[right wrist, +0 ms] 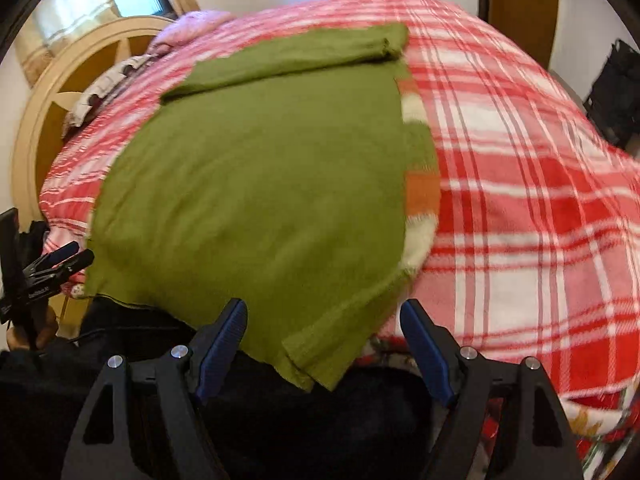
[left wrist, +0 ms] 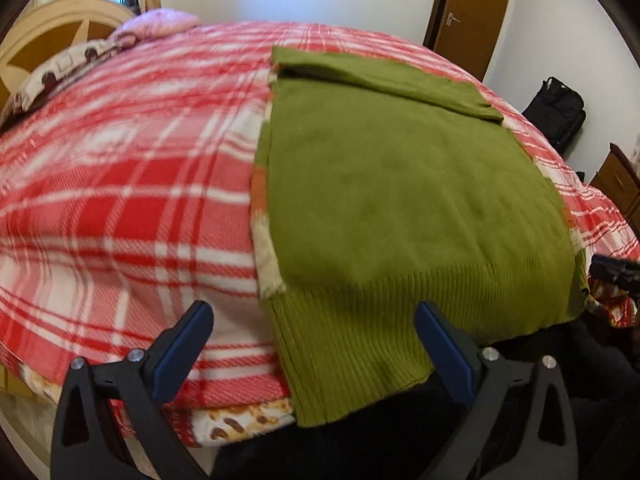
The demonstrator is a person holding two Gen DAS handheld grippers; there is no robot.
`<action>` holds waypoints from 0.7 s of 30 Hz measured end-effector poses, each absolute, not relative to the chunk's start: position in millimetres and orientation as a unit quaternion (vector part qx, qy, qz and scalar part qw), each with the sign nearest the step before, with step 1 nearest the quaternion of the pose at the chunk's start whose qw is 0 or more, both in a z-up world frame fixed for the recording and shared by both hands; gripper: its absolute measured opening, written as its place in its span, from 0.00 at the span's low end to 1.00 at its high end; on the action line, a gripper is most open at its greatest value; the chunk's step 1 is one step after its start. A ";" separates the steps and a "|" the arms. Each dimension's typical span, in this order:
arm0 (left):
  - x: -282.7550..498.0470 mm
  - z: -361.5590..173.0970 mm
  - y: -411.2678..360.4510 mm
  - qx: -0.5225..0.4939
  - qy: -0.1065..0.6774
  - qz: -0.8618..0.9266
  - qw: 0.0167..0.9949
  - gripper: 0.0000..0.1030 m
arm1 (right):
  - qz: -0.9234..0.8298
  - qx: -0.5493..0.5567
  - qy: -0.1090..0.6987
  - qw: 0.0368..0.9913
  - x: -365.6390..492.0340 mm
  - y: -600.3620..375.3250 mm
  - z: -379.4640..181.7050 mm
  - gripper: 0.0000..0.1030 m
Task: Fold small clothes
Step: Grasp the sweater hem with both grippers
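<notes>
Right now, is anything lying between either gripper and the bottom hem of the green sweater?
Nothing visible. The left gripper and the right gripper are both open just short of the green sweater's ribbed hem, which hangs over the edge of the red plaid blanket. Nothing lies on the hem.

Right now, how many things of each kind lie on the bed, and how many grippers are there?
Green knitted sweater: 1
Red and white checked blanket: 1
Pink pillow: 1
Patterned pillow with brown motifs: 1
Black grippers with blue pads, left gripper and right gripper: 2
Total: 6
</notes>
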State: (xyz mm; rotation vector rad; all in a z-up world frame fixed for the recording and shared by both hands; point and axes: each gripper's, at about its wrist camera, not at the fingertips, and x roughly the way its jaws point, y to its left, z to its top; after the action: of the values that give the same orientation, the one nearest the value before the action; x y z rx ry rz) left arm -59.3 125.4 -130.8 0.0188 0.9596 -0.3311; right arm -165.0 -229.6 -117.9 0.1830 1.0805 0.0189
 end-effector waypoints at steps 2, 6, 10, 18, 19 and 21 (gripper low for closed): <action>-56.3 -135.3 123.8 0.008 0.469 -0.157 0.869 0.93 | 0.009 0.093 0.522 0.848 -165.8 -228.2 -125.0 0.77; -56.8 -145.6 121.3 0.025 0.489 -0.136 0.861 0.87 | 0.007 0.085 0.529 0.844 -163.3 -225.2 -134.0 0.77; -53.9 -154.7 121.7 0.036 0.511 -0.119 0.851 0.78 | 0.005 0.080 0.539 0.838 -161.5 -221.3 -142.4 0.77; -59.5 -159.2 113.3 0.049 0.511 -0.128 0.848 0.64 | 0.004 0.082 0.550 0.831 -158.4 -223.7 -154.3 0.36; -58.8 -159.7 111.2 0.051 0.511 -0.130 0.848 0.59 | 0.007 0.093 0.550 0.830 -158.3 -226.8 -155.1 0.34; -60.8 -160.5 105.5 0.052 0.512 -0.140 0.846 0.50 | 0.015 0.108 0.550 0.828 -158.1 -230.7 -156.1 0.29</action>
State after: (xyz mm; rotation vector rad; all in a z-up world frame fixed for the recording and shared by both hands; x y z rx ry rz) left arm -60.8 105.5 -160.5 0.1102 1.0793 -0.2956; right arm -158.1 -230.7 -156.1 0.2298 1.1668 0.0327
